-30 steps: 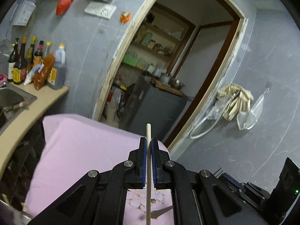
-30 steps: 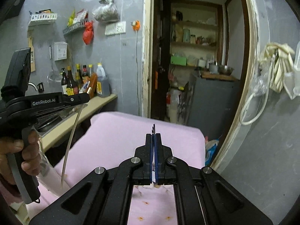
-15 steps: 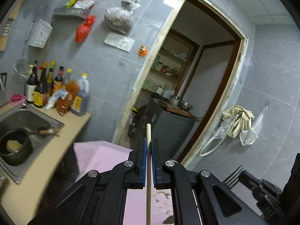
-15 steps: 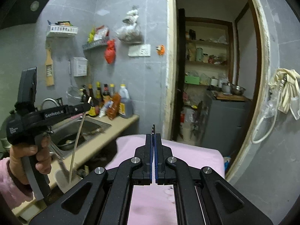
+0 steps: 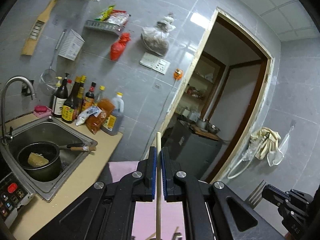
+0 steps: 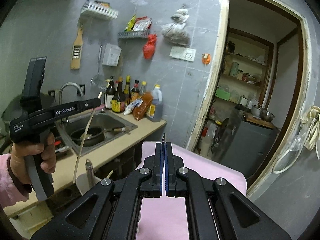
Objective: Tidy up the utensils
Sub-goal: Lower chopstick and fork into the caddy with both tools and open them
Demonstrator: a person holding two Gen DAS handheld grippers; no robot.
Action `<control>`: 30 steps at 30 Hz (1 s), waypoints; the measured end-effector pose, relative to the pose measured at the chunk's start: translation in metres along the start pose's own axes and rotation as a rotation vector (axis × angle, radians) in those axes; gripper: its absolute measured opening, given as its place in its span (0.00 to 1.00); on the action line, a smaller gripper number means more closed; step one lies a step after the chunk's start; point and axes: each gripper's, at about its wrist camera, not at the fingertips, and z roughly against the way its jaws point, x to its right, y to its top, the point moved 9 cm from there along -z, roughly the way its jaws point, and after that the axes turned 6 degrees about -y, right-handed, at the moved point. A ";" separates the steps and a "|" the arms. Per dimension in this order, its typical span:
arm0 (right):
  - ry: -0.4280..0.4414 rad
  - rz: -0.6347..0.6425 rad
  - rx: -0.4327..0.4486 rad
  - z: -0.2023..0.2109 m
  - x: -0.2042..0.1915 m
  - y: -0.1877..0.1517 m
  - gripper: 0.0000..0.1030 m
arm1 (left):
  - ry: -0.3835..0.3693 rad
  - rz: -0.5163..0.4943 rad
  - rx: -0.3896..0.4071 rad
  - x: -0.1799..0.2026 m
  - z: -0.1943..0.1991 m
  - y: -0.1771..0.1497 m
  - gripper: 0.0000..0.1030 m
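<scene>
My left gripper [image 5: 158,154] is shut on a wooden chopstick [image 5: 158,180] that runs up between the blue pads, tip poking above them. In the right wrist view the left gripper [image 6: 98,103] holds the chopstick [image 6: 83,144] hanging down over a white utensil holder [image 6: 88,182] with a metal handle and a wooden stick end in it. My right gripper [image 6: 164,146] is shut on a fork; only a thin dark edge shows above the pads. The fork's tines [image 5: 257,195] show in the left wrist view by the right gripper [image 5: 268,192].
A pink-covered table [image 6: 200,172] lies below both grippers. A beige counter [image 6: 124,142] at left holds a steel sink [image 6: 128,127] with a black pot [image 6: 88,137], and sauce bottles [image 6: 128,98] by the wall. An open doorway [image 6: 256,100] is at right.
Both grippers have risen and tilted up; the sink and counter have come into view. The left gripper with the chopstick now stands over the utensil holder.
</scene>
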 end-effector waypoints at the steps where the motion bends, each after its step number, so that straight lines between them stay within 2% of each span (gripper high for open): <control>1: -0.003 0.012 -0.005 0.000 -0.004 -0.002 0.02 | 0.004 -0.002 0.009 -0.002 0.001 -0.002 0.05; 9: -0.010 0.088 -0.065 -0.008 -0.036 -0.022 0.02 | 0.036 -0.033 0.097 -0.018 0.004 -0.022 0.05; 21: -0.046 0.056 -0.095 -0.022 -0.049 -0.056 0.02 | 0.086 -0.111 0.204 -0.021 0.014 -0.060 0.05; 26: -0.054 0.044 -0.102 -0.025 -0.054 -0.068 0.02 | 0.109 -0.161 0.227 -0.015 0.018 -0.073 0.05; 30: -0.052 0.041 -0.127 -0.032 -0.056 -0.077 0.02 | 0.110 -0.190 0.211 -0.012 0.016 -0.082 0.05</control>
